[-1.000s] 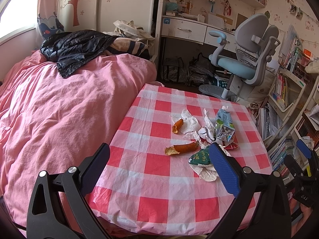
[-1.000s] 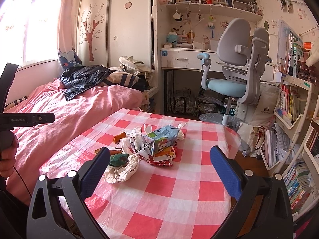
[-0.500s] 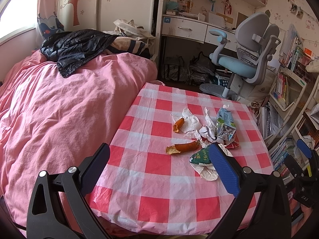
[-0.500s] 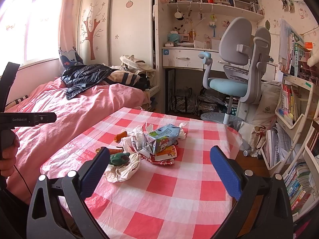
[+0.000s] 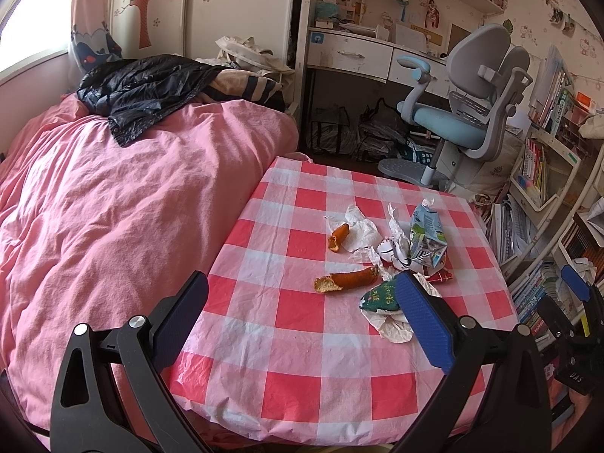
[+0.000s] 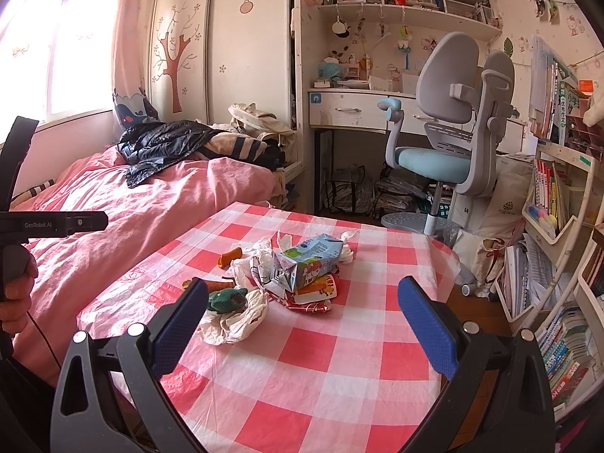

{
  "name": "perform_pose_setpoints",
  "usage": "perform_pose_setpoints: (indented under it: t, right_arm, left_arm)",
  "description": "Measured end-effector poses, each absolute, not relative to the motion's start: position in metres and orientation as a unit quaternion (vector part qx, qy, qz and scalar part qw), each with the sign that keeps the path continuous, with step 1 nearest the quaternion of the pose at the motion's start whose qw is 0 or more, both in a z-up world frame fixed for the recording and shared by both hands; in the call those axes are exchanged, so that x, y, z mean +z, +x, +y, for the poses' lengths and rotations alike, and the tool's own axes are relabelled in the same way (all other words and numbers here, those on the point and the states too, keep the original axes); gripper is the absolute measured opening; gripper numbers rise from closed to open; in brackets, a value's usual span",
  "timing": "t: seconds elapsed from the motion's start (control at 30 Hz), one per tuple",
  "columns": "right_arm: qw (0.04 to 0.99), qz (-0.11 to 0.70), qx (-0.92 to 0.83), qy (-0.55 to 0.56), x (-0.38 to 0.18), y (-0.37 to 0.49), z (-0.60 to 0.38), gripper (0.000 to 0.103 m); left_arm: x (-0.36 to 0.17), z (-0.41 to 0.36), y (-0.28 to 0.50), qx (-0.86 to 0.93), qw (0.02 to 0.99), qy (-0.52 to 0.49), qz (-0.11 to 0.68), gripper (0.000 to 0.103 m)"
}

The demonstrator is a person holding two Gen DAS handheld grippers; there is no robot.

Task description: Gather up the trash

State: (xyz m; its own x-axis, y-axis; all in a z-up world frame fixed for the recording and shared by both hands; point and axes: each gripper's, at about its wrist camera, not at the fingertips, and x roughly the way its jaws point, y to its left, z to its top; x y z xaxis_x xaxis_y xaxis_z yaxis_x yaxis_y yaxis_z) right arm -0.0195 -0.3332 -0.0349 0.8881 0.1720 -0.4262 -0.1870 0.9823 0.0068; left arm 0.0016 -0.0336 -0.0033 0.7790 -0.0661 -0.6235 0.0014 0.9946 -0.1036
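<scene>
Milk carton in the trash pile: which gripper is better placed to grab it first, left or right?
Right, probably. The milk carton lies almost centred ahead between the open right gripper fingers, with bare tablecloth in front. For the left gripper, also open, it sits off to the right, beyond the green wrapper.

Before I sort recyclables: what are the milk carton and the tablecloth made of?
Milk carton: looks like coated paperboard, with glossy print and creased, crushed folds. Tablecloth: probably thin plastic sheet, with a faint sheen and fine, crisp wrinkles; coated fabric can't be ruled out.
</scene>
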Motion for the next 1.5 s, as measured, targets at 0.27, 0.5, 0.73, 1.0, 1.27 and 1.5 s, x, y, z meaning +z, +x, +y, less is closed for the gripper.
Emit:
perform_pose_setpoints:
  t: [0.27,0.5,0.73,1.0,1.27,1.5]
  right_arm:
    - [0.971,0.218,0.093,-0.017,-0.0348,-0.0193,-0.3334,0.097]
    - [0.971,0.220,0.095,-0.017,-0.0351,-0.0184,-0.3313,0.097]
    - [0.969,0.227,0.100,-0.018,-0.0383,-0.0226,-0.3253,0.097]
    - [0.969,0.225,0.101,-0.020,-0.0390,-0.0218,-0.3293,0.097]
    - [0.969,0.225,0.101,-0.020,-0.0390,-0.0217,-0.3287,0.097]
    - [0.969,0.225,0.101,-0.021,-0.0393,-0.0224,-0.3283,0.097]
  left_arm:
    - [-0.0029,-0.0339,0.0021,-0.018,0.942,-0.049,0.332,0.096]
    - [-0.0025,-0.0338,0.0023,-0.018,0.942,-0.049,0.333,0.096]
    - [-0.0024,-0.0343,0.0027,-0.017,0.942,-0.049,0.333,0.096]
    - [-0.0023,-0.0345,0.0029,-0.017,0.941,-0.049,0.333,0.096]
    - [-0.0019,-0.0346,0.0031,-0.017,0.941,-0.049,0.333,0.096]
    - [-0.0018,-0.0347,0.0033,-0.017,0.941,-0.049,0.334,0.096]
